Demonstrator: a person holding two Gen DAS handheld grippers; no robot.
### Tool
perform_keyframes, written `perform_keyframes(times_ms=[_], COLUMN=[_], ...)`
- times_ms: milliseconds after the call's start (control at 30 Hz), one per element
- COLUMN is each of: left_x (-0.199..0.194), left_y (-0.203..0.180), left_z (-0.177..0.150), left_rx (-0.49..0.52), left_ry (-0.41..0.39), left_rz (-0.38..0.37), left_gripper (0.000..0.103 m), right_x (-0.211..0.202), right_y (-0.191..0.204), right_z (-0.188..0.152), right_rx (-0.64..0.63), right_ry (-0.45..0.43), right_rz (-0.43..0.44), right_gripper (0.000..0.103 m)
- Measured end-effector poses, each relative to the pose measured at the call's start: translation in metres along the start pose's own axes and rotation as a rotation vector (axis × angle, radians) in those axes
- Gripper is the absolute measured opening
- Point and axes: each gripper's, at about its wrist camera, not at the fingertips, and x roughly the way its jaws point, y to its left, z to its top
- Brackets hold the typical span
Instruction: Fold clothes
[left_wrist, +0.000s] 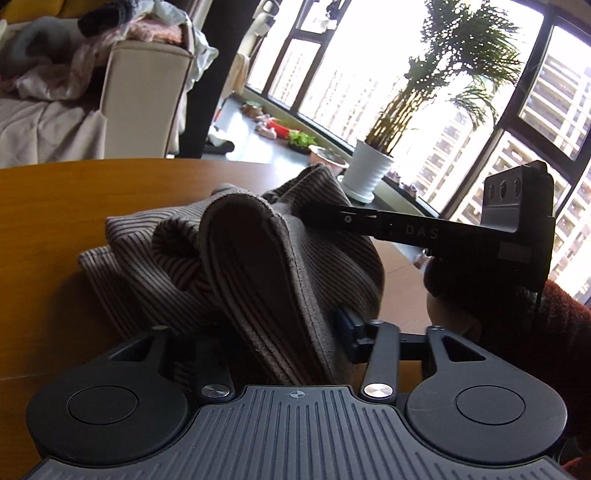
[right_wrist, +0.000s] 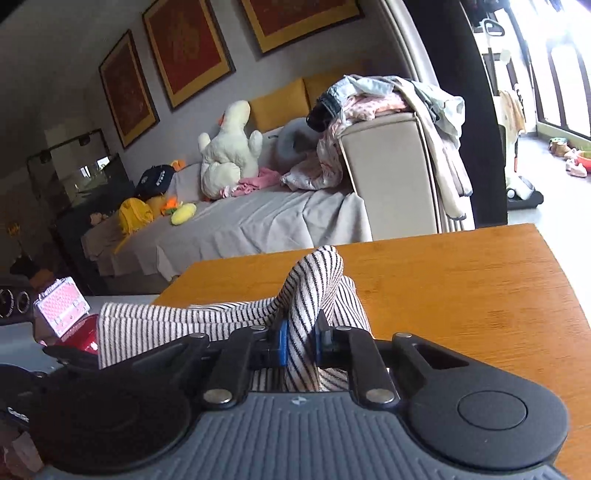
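Daylight came from the tall windows (left_wrist: 424, 85), which were blown out to near white in the left wrist view, so the towers outside looked washed out and hazy. Against that glare the potted palm (left_wrist: 436, 74) went half to silhouette, its fronds speckled with bright fringing. The striped garment (left_wrist: 236, 251) was backlit, brownish and dim there, with a soft shadow on the bench (left_wrist: 48, 221) beneath it. In the right wrist view the same garment (right_wrist: 306, 295) was evenly lit, pale with crisp stripes, while the room's far left corner stayed dim. Both views bowed straight lines strongly near the edges, and the nearest gripper parts looked slightly soft.
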Motion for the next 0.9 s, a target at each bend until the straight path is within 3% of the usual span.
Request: perform_keyframes(times_ms=[67, 133, 233, 400, 500, 633, 733, 900], left_x=[-0.007, -0.013, -0.026, -0.061, -0.069, -0.057, -0.041, -0.022], left_y=[-0.014, -0.028, -0.050, -0.088, -0.098, -0.078, -0.044, 0.003], left_z=[-0.005, -0.009, -0.017, -0.031, -0.035, -0.034, -0.033, -0.035], left_rx=[0.014, 0.029, 0.049, 0.049, 0.061, -0.023, -0.143, -0.248], left_ry=[-0.007, -0.013, -0.021, -0.024, -0.034, -0.030, -0.010, 0.004], left_rz=[-0.016, -0.033, -0.063, -0.195, -0.221, -0.205, -0.213, -0.119], left_gripper=[0.026, 0.025, 0.025, 0.025, 0.025, 0.025, 0.025, 0.029], right_x=[-0.027, -0.056, -0.101, -0.176, -0.198, -0.169, -0.116, -0.020], right_y=[0.006, 0.012, 0.023, 0.046, 0.056, 0.051, 0.044, 0.034], right_z=[0.001, -0.001, -0.007, -0.018, -0.012, -0.002, 0.004, -0.008], right_rx=[-0.012, -0.028, -0.058, -0.126, -0.178, -0.148, -0.126, -0.128], right_ry=[-0.033, -0.057, -0.084, -0.129, -0.149, -0.129, -0.081, 0.076], right_rz=[0.012, 0.020, 0.026, 0.036, 0.031, 0.021, 0.021, -0.061], right_gripper=[0.011, 0.011, 0.011, 0.011, 0.012, 0.012, 0.012, 0.012])
